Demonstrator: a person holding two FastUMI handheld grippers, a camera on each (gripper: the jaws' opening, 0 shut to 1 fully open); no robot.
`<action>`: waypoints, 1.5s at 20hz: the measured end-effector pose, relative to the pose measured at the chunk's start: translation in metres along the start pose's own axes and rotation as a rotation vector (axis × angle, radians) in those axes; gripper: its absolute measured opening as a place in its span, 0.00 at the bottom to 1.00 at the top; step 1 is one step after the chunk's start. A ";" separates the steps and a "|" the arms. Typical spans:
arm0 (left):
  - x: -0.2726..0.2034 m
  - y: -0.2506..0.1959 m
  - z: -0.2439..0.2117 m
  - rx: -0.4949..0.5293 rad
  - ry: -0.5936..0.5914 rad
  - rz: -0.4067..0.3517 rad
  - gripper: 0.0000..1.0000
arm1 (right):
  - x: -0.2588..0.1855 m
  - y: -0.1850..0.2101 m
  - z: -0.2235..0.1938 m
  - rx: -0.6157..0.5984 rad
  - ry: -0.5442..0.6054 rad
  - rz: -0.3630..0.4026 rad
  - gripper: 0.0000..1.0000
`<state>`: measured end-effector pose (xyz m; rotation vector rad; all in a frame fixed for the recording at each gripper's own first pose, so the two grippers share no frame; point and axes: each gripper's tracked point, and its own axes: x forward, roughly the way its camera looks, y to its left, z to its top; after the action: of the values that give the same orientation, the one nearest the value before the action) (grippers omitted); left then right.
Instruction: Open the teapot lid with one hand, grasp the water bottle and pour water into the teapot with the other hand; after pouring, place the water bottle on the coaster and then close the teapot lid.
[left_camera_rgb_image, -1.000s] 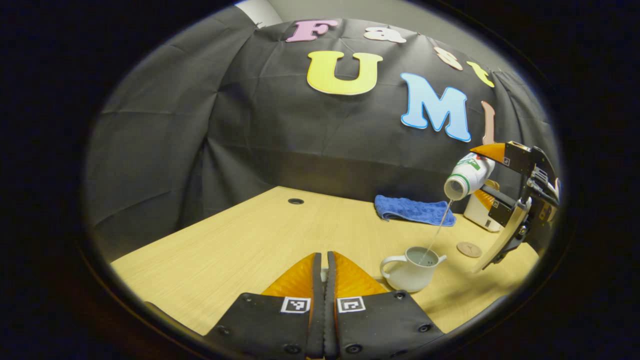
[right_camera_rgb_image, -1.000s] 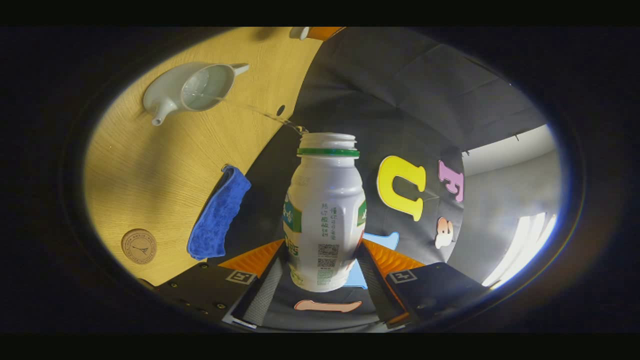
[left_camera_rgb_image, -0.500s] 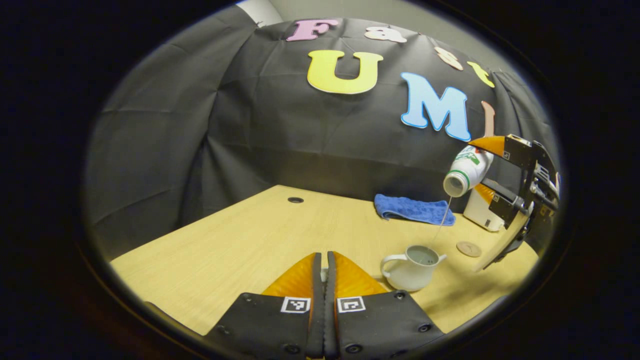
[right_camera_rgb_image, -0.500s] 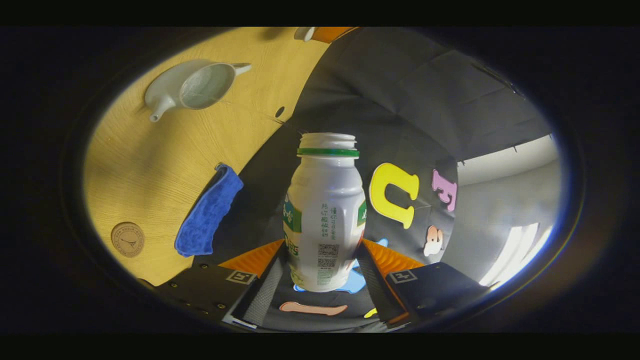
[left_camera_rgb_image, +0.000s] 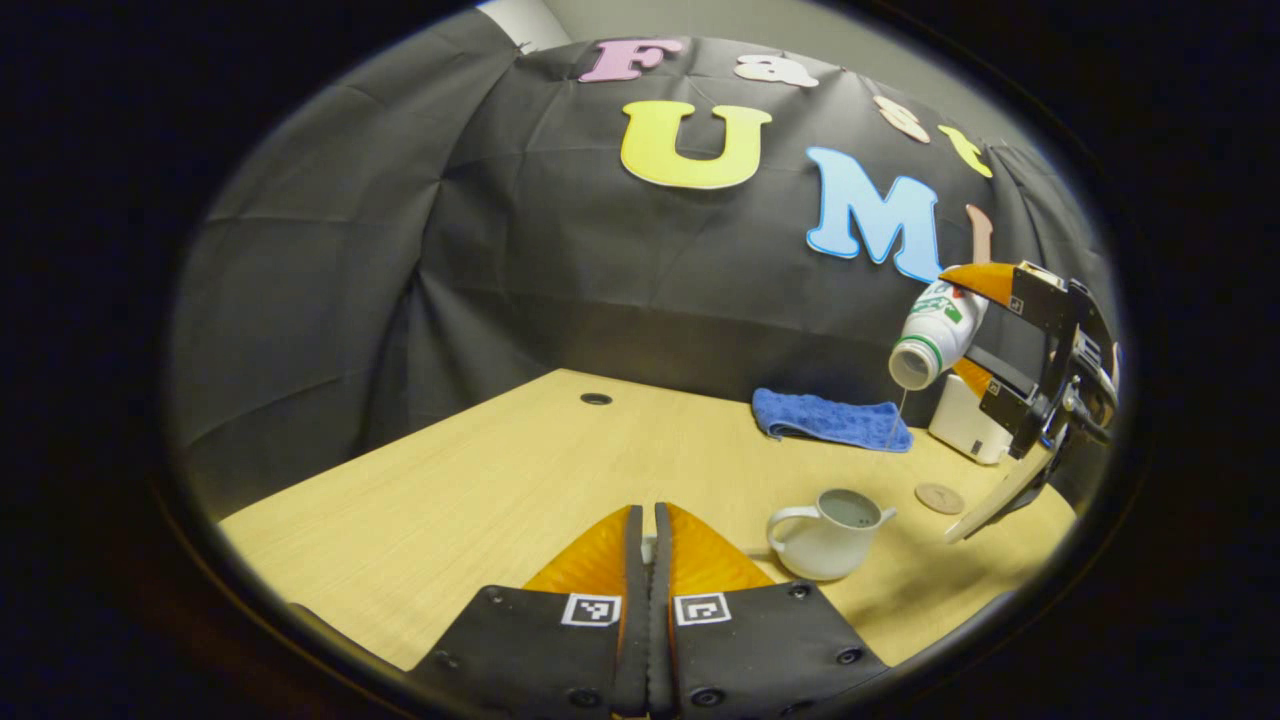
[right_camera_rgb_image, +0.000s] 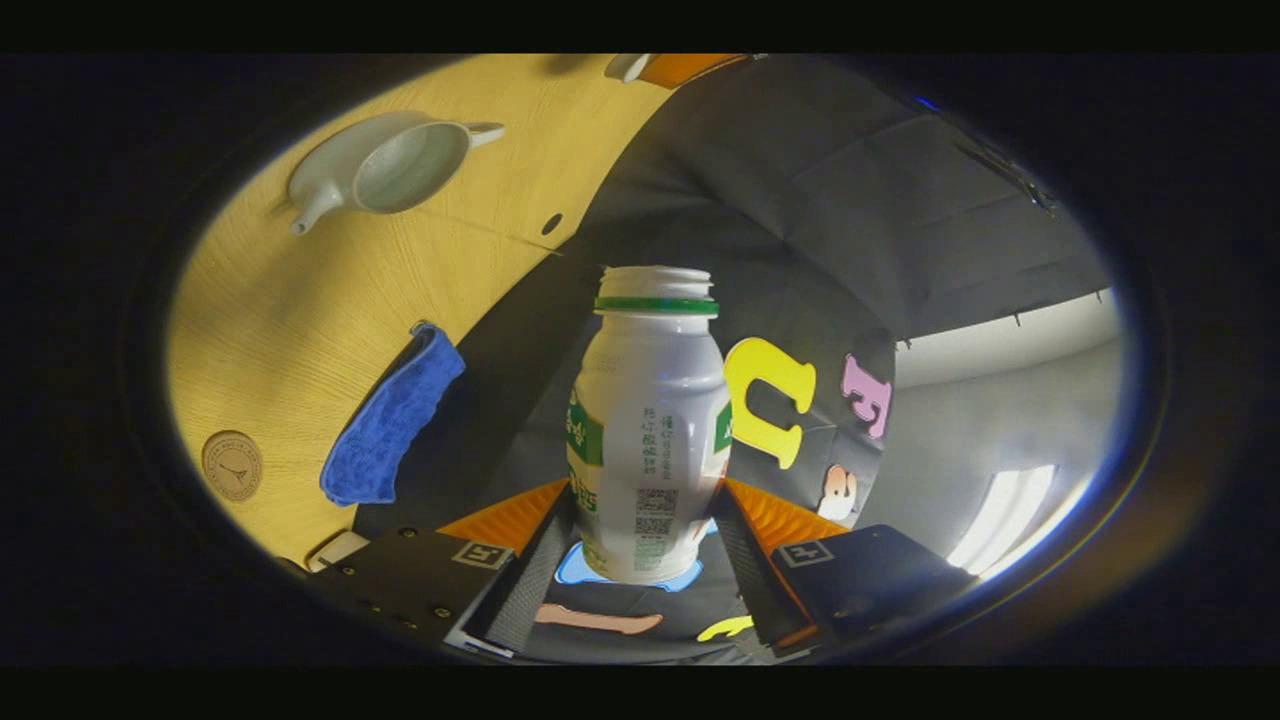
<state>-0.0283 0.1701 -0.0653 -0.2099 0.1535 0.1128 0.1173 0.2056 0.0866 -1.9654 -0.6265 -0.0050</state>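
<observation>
The right gripper (right_camera_rgb_image: 648, 535) gripped the water bottle (right_camera_rgb_image: 650, 440) by its lower body, one finger pressed to each side, the uncapped neck pointing away from the camera. In the left gripper view the bottle (left_camera_rgb_image: 932, 335) hung tilted, mouth downward, above and just behind the teapot (left_camera_rgb_image: 828, 532), with a thin thread of water below its mouth. That tilt suited pouring; the thinness of the thread suggested the pour was near its end.

The teapot stood upright on the bench (left_camera_rgb_image: 520, 470) with its lid off and the opening exposed, handle toward the left gripper. In the right gripper view the teapot (right_camera_rgb_image: 375, 170) showed liquid inside.

The left gripper (left_camera_rgb_image: 650, 545) was held low over the bench, well to the handle side of the teapot, fingers drawn together with a small pale object between the tips. This was probably the lid, kept clear of the pour, but it could not be confirmed.

The coaster (left_camera_rgb_image: 939, 497) lay bare just beyond the teapot's spout, near the right gripper, so the route to set the bottle down looked short and unobstructed. A blue cloth (left_camera_rgb_image: 830, 418) lay against the booth wall behind, and a white box (left_camera_rgb_image: 965, 425) stood beside the coaster; both limited room on that side. The bench's near edge ran close below the left gripper.
</observation>
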 end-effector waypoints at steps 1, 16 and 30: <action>0.000 0.000 0.001 -0.001 0.000 0.000 0.05 | 0.000 0.002 -0.001 0.011 0.002 0.005 0.81; 0.000 -0.002 0.002 0.007 -0.017 -0.028 0.05 | -0.029 0.088 0.032 0.526 0.088 0.270 0.81; 0.005 -0.072 0.030 0.065 -0.073 -0.147 0.10 | -0.066 0.120 0.031 1.392 0.265 0.487 0.81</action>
<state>-0.0100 0.1070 -0.0227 -0.1514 0.0683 -0.0311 0.1035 0.1631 -0.0466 -0.6792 0.1042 0.3665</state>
